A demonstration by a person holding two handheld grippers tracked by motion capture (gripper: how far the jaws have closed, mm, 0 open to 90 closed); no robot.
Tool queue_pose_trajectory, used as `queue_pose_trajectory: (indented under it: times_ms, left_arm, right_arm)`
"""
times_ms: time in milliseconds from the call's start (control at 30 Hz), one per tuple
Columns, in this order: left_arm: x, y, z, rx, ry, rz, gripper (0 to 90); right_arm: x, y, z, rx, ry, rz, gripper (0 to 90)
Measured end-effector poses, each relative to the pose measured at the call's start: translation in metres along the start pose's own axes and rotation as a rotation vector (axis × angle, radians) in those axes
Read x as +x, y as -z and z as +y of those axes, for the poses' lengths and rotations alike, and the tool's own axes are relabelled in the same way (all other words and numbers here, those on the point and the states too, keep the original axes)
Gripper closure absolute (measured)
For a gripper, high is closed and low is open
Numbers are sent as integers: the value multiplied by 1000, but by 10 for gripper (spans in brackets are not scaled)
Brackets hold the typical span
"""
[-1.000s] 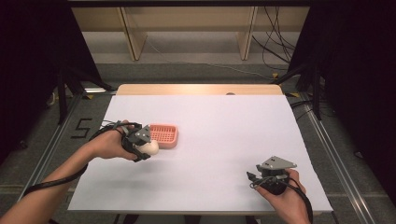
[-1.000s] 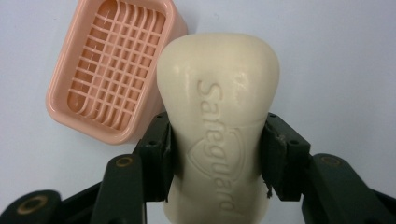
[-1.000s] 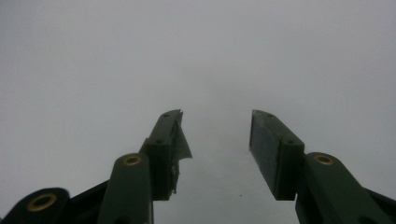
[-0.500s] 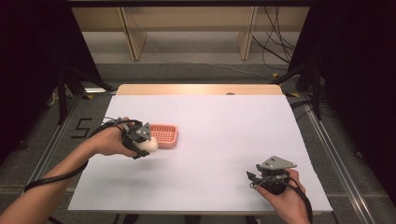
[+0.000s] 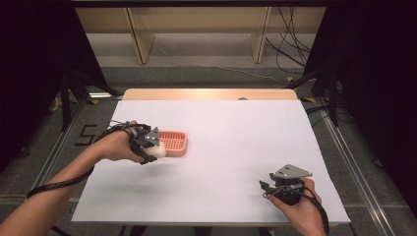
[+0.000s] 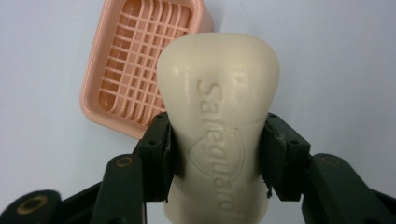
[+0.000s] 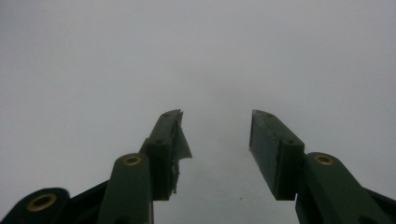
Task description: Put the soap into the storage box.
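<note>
Table covered in a plain white sheet takes up the middle of the room, with a strip of bare wood showing along its far edge and grey floor all around it. Beyond the far edge stand pale wooden frames, and loose black cables trail over the floor at the back right; dark curtains close off both sides. A metal rail runs along the floor by the table's right side, and a painted figure five marks the floor on the left. On the left half of the sheet lies a small pink soap dish with a gridded bottom. The left gripper hovers just at the dish's near left corner, its jaws clamped on a cream bar of soap; in the left gripper view the bar stands up between the two black pads, its embossed lettering facing the camera, with the dish lying on the sheet behind it. Whether the soap touches the dish I cannot tell. The right gripper rests low near the table's near right corner, well apart from the dish, its jaws parted with nothing between them and only white sheet ahead.
</note>
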State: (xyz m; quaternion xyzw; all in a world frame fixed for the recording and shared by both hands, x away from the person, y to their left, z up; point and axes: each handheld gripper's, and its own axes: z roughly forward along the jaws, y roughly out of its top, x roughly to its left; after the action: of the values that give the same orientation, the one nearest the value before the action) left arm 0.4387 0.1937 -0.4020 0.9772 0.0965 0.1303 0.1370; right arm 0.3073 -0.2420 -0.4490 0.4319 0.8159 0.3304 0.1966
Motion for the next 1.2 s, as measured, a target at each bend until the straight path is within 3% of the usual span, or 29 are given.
queue_pose_trajectory:
  times_ms: [100,200,233,533,667,700,733,800,1200]
  left_arm:
    - [2,-1,1,2,-23,8,497]
    - [3,-2,2,5,-20,12,497]
    - [4,-2,3,1,-43,25,497]
    - [10,-5,7,-5,-87,51,497]
    - [10,-7,9,-6,-82,49,497]
    - [10,-7,9,-6,-82,49,497]
    - [11,-7,9,-6,-82,49,497]
    - [12,-7,10,-6,-85,51,497]
    - [20,-12,11,-1,-83,47,497]
  right_arm:
    - [0,0,0,0,0,-1,543]
    - [-1,-1,-1,-16,25,-4,543]
    - [-2,-1,-1,-16,27,-3,543]
    - [-1,0,-1,-20,20,-8,543]
    - [1,1,-1,-21,-7,-13,543]
    - [1,1,-1,-21,-7,-13,543]
    - [-2,1,-1,-33,30,-26,543]
    - [1,0,-1,-30,-3,-17,543]
    - [-1,1,0,-36,17,-34,543]
